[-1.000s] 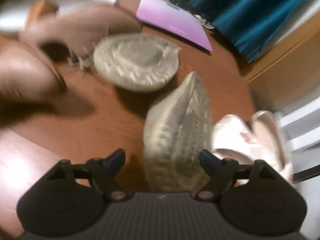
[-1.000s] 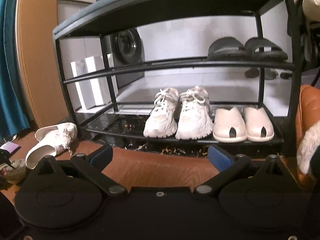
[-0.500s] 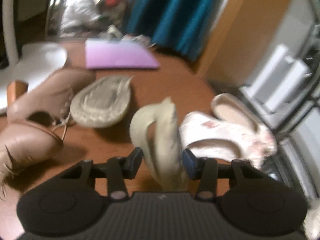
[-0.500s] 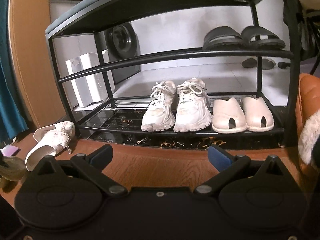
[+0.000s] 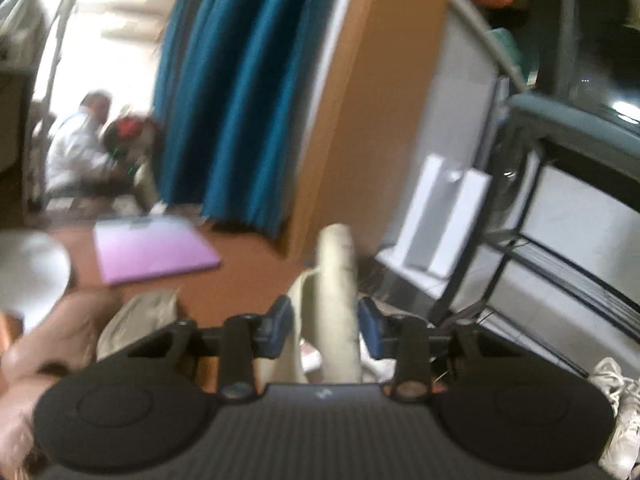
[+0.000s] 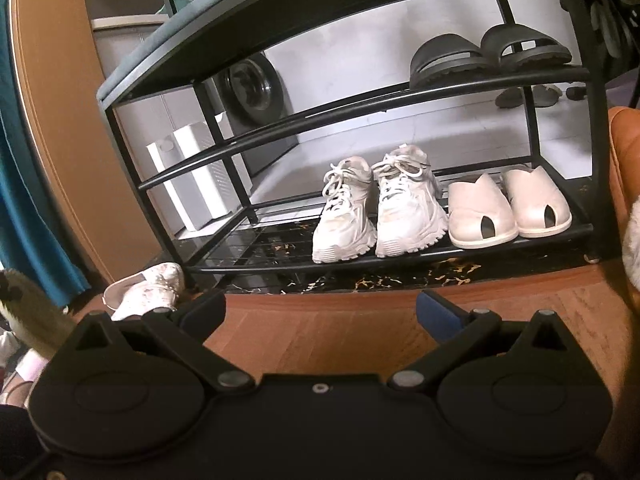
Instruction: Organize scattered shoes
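Against the pale tiled wall stands the black metal shoe rack (image 6: pixel 360 96), three tiers under a dark padded top, and it is the biggest thing here. Its lowest shelf carries four shoes: two white chunky lace-up sneakers (image 6: pixel 380 208) side by side, toes outward, and just beside them on the right two cream closed-toe clogs with side cut-outs (image 6: pixel 508 208). On the middle shelf, at the right end, sit two black rubber slide sandals (image 6: pixel 488 54). A single white worn slip-on shoe (image 6: pixel 146 288) lies on the brown wooden floor (image 6: pixel 340 328) at the rack's left foot. The left gripper (image 5: pixel 324 326) is clamped on one beige woven-soled slipper (image 5: pixel 338 300), held on edge so its thin, ridged sole rises upright between the blue pads, lifted off the floor with the rack to its right; the view is blurred. Its one mate, a beige slipper lying sole-up (image 5: pixel 138 320), rests on the floor to the lower left, near a flat purple mat (image 5: pixel 152 250). The right gripper (image 6: pixel 320 312) hangs before the rack with its fingers spread wide and nothing between them.
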`<state>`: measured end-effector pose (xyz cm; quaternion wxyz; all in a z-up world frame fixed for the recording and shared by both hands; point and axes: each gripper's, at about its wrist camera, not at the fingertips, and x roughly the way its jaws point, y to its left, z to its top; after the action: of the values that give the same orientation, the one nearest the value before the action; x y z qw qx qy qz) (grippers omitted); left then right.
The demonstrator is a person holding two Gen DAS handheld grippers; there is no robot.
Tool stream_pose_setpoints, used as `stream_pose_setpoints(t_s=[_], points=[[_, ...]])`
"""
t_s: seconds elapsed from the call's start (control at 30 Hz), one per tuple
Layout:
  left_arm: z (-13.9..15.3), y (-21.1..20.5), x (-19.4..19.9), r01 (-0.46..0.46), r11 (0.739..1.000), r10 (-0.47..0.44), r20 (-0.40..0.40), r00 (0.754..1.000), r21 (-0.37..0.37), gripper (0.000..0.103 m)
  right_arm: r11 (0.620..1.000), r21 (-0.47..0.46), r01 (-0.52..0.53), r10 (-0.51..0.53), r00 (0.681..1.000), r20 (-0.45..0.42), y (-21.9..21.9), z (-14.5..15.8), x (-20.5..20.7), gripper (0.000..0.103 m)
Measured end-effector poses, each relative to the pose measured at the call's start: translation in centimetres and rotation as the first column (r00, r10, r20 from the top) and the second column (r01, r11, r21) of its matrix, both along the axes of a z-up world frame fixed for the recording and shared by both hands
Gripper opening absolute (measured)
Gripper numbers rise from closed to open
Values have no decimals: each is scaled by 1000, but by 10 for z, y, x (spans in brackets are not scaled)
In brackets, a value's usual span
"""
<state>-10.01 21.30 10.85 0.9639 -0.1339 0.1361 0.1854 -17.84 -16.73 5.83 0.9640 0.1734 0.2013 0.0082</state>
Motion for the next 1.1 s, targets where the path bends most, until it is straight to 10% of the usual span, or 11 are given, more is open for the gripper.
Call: stream_pose_setpoints(t_s=[0.13, 0.23, 0.37, 0.5, 0.63, 0.73, 0.87, 0.97, 1.1], points=[[3, -26, 28, 182, 982, -186, -80, 979, -56, 17, 999, 36, 17, -16, 1000, -5, -6, 1, 2, 103], [-1, -56, 53, 372, 924, -382, -196, 903, -91, 17, 997, 71, 38, -37, 999, -17, -11, 0, 3, 103], [-17, -117, 87, 630, 748, -657, -371, 656, -211, 22, 990, 108, 95, -92, 995, -30, -24, -1, 4, 103], [-52, -188, 100, 754, 606, -724, -569, 390, -253, 24, 968, 176, 177, -166, 983, -75, -42, -9, 4, 103], [-83, -240, 86, 839, 521, -633, -731, 256, -158, 26, 936, 244, 255, -229, 965, -128, -60, -18, 5, 103], [-85, -249, 70, 865, 496, -612, -736, 288, -74, 39, 919, 288, 269, -227, 959, -169, -68, -25, 9, 103], [-39, -227, 35, 850, 517, -723, -480, 497, 103, 102, 930, 286, 232, -181, 964, -193, -63, -30, 15, 103], [-22, -214, 21, 836, 536, -778, -315, 544, 120, 102, 936, 286, 204, -146, 966, -211, -59, -34, 19, 103], [-24, -194, 28, 719, 692, -682, -266, 681, 65, 102, 944, 286, 166, -99, 967, -236, -55, -39, 25, 103]])
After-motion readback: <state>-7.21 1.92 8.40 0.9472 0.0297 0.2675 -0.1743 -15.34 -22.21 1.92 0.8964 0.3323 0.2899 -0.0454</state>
